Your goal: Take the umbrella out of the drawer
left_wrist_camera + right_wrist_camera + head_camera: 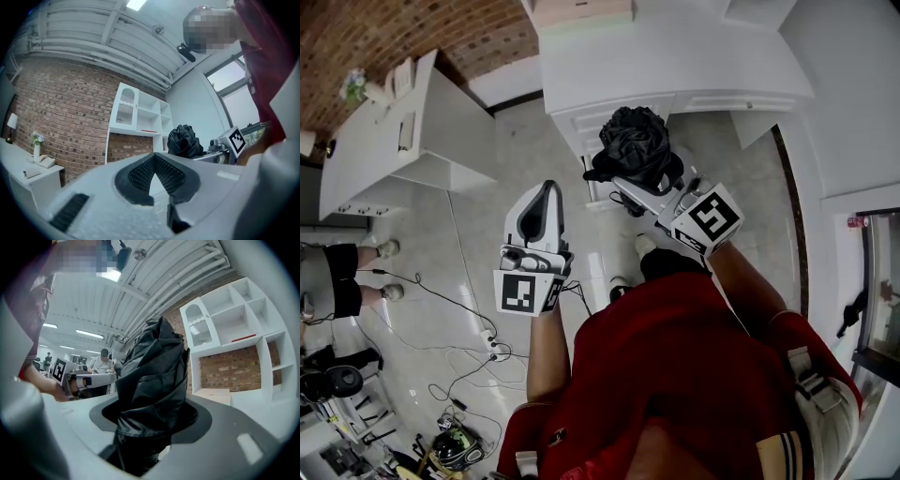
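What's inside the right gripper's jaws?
A folded black umbrella, clamped in the right gripper. Its bunched fabric covers most of the pads and the part being pinched, so those can't be seen.

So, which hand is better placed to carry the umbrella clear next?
Right, probably: the right gripper clamps the black umbrella; the left gripper is shut, empty and apart from it.

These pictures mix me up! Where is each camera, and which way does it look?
Head view: on the person's head, facing steeply down at umbrella, left gripper, right gripper, red shirt.
Left gripper view: on the left gripper, facing along its shut jaws toward shelves; red shirt at right.
Right gripper view: on the right gripper, facing along jaws clamped on the umbrella.
Shared: both gripper views show umbrella and shelves.
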Available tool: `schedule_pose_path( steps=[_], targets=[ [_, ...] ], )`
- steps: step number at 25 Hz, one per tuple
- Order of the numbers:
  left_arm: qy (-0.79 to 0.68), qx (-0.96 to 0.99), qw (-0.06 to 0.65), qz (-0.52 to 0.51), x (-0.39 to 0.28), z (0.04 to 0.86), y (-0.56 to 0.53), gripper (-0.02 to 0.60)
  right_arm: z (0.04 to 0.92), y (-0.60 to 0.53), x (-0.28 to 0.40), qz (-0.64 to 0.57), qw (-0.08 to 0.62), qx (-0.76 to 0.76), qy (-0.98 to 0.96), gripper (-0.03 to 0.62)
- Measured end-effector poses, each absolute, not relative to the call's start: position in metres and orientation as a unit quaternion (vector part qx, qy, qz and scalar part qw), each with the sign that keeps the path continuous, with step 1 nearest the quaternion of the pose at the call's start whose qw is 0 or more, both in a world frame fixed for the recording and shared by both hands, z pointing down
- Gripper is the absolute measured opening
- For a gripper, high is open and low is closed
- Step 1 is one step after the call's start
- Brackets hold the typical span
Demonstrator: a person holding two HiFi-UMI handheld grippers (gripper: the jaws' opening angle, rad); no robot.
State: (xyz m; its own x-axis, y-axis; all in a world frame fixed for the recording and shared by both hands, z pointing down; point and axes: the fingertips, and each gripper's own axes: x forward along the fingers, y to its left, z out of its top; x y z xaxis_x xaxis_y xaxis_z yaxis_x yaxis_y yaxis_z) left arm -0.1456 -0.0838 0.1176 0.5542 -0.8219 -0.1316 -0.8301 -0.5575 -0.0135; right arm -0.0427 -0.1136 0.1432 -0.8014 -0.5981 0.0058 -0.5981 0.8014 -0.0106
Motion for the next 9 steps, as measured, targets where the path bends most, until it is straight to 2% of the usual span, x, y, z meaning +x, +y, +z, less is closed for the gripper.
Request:
schedule_pose_path(
  steps=[9],
  targets=[
    [0.469, -0.88, 0.033, 0.058, -0.1471, 0.1193, -0.0831, 0.008, 0.1435, -0.1134, -0.0426, 0.005, 0.002, 0.319, -0.948, 0.284]
  ],
)
